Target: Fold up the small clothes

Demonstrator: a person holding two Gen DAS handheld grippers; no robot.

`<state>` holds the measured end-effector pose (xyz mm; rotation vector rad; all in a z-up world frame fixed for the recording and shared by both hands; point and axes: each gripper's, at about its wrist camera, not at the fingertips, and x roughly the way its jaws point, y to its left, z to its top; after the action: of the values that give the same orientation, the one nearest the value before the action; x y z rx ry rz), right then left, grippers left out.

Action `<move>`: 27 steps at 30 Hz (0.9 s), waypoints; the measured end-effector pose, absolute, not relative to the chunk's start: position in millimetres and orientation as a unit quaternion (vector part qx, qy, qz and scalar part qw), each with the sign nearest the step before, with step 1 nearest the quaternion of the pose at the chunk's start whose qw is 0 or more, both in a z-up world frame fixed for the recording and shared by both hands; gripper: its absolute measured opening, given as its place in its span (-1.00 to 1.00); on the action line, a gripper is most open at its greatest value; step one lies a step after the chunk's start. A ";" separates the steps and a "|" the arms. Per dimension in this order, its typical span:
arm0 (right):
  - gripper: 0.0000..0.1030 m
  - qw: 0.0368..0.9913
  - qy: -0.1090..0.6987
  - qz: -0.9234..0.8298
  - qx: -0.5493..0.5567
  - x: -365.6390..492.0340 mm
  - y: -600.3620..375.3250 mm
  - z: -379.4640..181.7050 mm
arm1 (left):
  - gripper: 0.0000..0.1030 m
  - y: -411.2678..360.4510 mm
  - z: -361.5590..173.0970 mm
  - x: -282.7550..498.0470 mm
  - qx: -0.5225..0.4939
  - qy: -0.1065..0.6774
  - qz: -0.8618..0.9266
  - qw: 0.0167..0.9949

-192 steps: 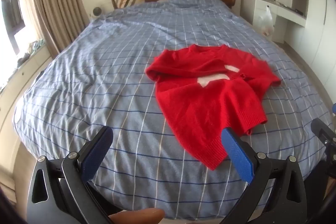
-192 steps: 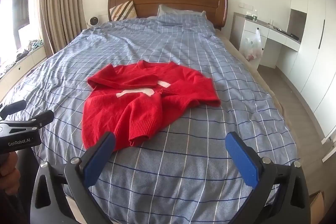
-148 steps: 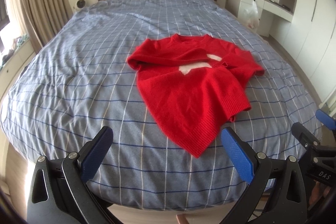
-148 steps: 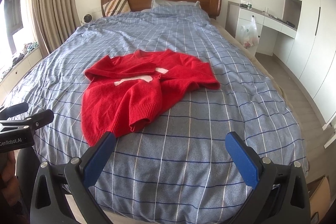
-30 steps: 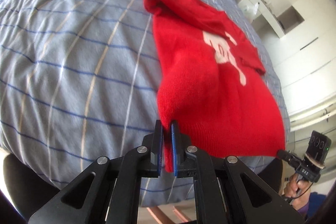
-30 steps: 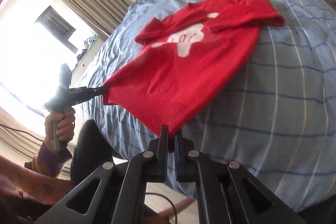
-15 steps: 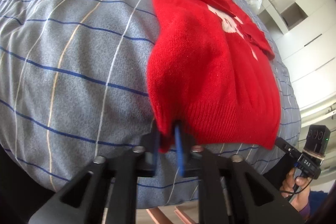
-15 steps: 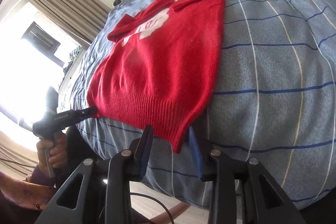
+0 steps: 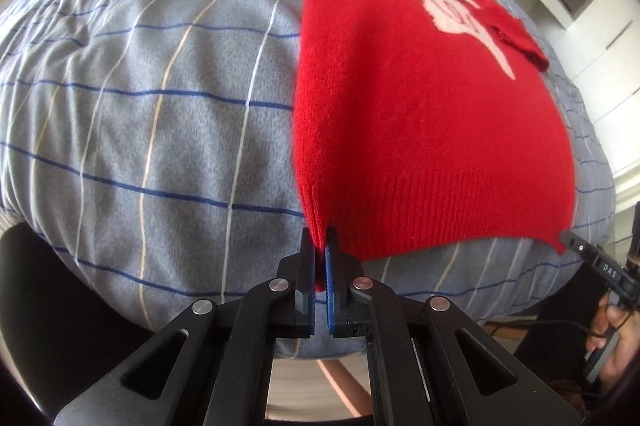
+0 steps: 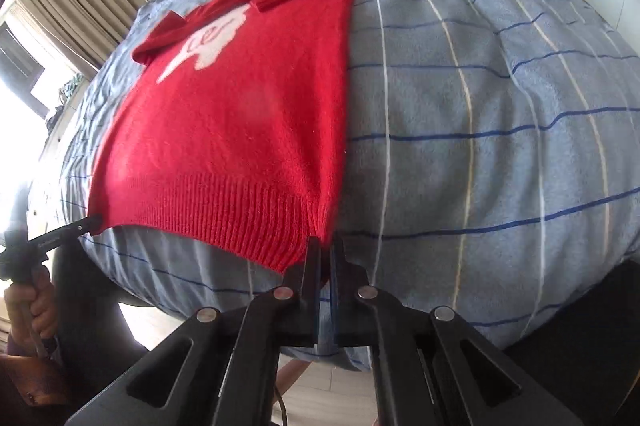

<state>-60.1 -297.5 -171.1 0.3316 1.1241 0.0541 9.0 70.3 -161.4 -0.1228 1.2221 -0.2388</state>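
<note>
Lying: sweater (image 9: 420, 130) spread flat at bed (image 9: 160, 106) foot edge
Left gripper (image 9: 320, 254): clamped on left hem corner
Right gripper (image 10: 325, 246): clamped on right hem corner

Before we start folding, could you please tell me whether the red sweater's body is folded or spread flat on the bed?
Spread flat. The sweater lies open on the bed, hem stretched straight, logo showing, sleeves across the chest.
</note>
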 end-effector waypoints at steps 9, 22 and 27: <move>-0.94 0.839 0.519 0.010 0.165 -56.3 -295.8 -189.8 | -0.96 55.0 -175.8 15.3 -0.040 0.559 -0.093 0.823; -0.93 0.841 0.514 0.010 0.167 -52.1 -292.2 -193.8 | -0.95 29.6 -183.3 14.4 -0.014 0.551 -0.079 0.831; -0.93 0.841 0.516 0.007 0.161 -49.2 -289.2 -193.6 | -0.93 25.2 -186.0 11.1 -0.005 0.546 -0.076 0.834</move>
<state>-49.2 -289.2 -193.6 0.3412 1.0903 0.0144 11.1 25.2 -186.0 -0.0102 1.1567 -0.1613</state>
